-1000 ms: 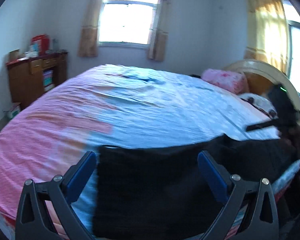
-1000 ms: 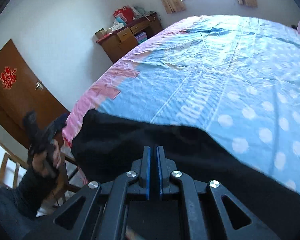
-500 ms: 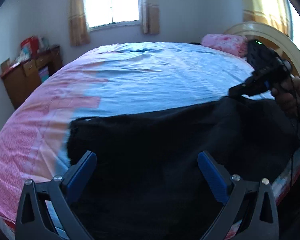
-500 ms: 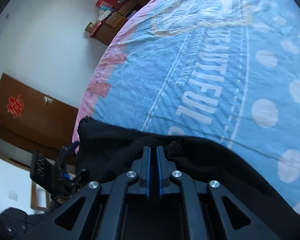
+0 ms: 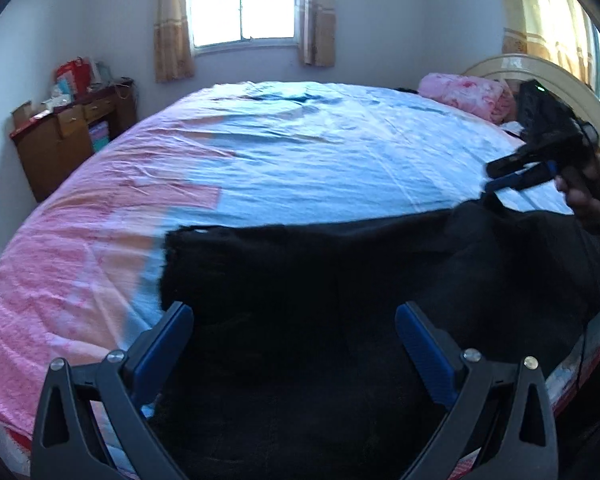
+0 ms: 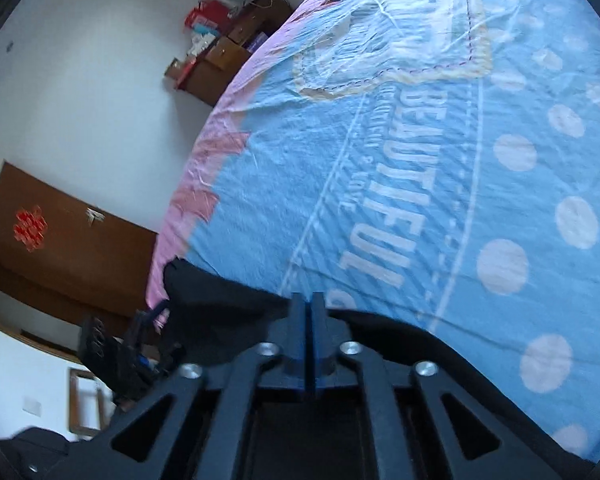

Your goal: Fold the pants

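Black pants (image 5: 320, 288) lie spread across the near edge of the bed (image 5: 300, 152), with one straight end at the left. My left gripper (image 5: 296, 320) hovers over them, open wide, with nothing between its blue pads. At the far right a hand holds my right gripper (image 5: 490, 178) low over the bed, where a small peak of the pants' far edge rises to its tip. In the right wrist view the pants (image 6: 220, 312) lie under the right gripper (image 6: 309, 312). Its jaws are beginning to open, though the pads still look close together on the cloth.
The sheet (image 6: 420, 160) is blue with white dots and lettering, and pink on the left. A pink pillow (image 5: 464, 94) lies by the round headboard (image 5: 548, 76). A wooden cabinet (image 5: 60, 140) with clutter stands by the wall. A brown door (image 6: 60, 240) is behind.
The pants' far edge has been carried further onto the bed, so more sheet is covered. The right gripper has sunk low over the bed. The left gripper has stayed open and dipped slightly.
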Demonstrator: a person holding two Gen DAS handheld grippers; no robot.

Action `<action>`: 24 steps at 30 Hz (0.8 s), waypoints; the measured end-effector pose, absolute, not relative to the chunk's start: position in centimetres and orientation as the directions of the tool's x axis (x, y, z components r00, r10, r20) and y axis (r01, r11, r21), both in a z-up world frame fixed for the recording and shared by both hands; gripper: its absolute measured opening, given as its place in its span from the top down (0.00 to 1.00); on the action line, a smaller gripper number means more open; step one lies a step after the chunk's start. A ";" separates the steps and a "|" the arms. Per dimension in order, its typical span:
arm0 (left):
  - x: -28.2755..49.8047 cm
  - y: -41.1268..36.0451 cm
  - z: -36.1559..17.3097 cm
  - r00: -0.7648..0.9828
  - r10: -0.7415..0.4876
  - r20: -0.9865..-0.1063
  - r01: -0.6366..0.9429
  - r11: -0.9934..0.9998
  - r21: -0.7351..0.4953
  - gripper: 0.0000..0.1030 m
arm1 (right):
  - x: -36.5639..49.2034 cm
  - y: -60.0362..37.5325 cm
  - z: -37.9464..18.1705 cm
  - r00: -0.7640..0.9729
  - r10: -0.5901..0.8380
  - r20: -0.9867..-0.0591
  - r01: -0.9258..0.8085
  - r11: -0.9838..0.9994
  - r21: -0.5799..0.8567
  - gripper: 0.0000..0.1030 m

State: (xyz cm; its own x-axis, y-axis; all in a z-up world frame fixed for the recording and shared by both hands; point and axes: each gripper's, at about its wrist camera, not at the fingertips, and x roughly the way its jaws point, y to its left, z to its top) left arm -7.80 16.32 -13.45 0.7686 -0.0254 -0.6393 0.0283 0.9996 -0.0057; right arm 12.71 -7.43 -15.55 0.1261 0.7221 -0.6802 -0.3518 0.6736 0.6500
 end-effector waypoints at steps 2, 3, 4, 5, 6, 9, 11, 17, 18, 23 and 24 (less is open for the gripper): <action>-7.7 16.7 -13.0 0.776 0.003 -0.631 -0.004 1.000 0.000 0.00 | 12.4 -8.3 -15.4 0.144 0.722 -0.676 -0.328 0.680 0.656 0.47; -7.5 16.9 -13.0 0.769 0.012 -0.639 -0.014 1.000 0.002 0.00 | 12.4 -8.7 -15.6 0.137 0.726 -0.674 -0.312 0.677 0.667 0.47; -7.0 17.1 -13.1 0.753 0.029 -0.657 -0.032 0.999 0.008 0.00 | 12.5 -9.0 -15.8 0.132 0.730 -0.670 -0.307 0.673 0.673 0.47; -6.5 17.3 -13.3 0.741 0.052 -0.670 -0.054 0.998 0.018 0.00 | 12.5 -9.1 -15.9 0.131 0.727 -0.674 -0.302 0.677 0.671 0.47; -6.1 17.5 -13.4 0.731 0.073 -0.678 -0.073 0.997 0.028 0.00 | 12.5 -9.2 -16.1 0.125 0.723 -0.679 -0.298 0.680 0.670 0.47; -5.4 17.5 -14.1 0.710 0.111 -0.695 -0.082 0.994 0.076 0.00 | 12.5 -8.6 -16.7 0.095 0.738 -0.668 -0.294 0.662 0.689 0.49; -5.3 17.6 -14.6 0.702 0.119 -0.702 -0.083 0.993 0.086 0.00 | 12.6 -7.7 -17.5 0.060 0.714 -0.697 -0.297 0.680 0.671 0.56; -5.1 18.3 -14.9 0.704 0.098 -0.703 -0.088 0.995 0.052 0.00 | 13.1 -7.2 -18.2 0.094 0.723 -0.684 -0.285 0.678 0.677 0.95; -5.0 18.3 -14.9 0.706 0.104 -0.701 -0.088 0.994 0.059 0.00 | 13.2 -7.6 -17.7 0.127 0.734 -0.667 -0.284 0.671 0.685 0.95; -4.4 18.4 -15.7 0.700 0.081 -0.710 -0.073 0.996 0.042 0.00 | 14.2 -7.8 -18.7 0.147 0.707 -0.692 -0.254 0.703 0.664 0.96; -4.4 18.5 -15.7 0.698 0.076 -0.712 -0.075 0.997 0.033 0.00 | 14.4 -7.7 -19.4 0.132 0.702 -0.699 -0.245 0.707 0.664 0.95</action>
State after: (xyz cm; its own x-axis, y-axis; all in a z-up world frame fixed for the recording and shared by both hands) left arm -4.40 18.47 -15.71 0.6984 0.0758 -0.7117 -0.0747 0.9967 0.0329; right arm 14.35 -7.70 -19.39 0.1324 0.7023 -0.6994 -0.2447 0.7070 0.6636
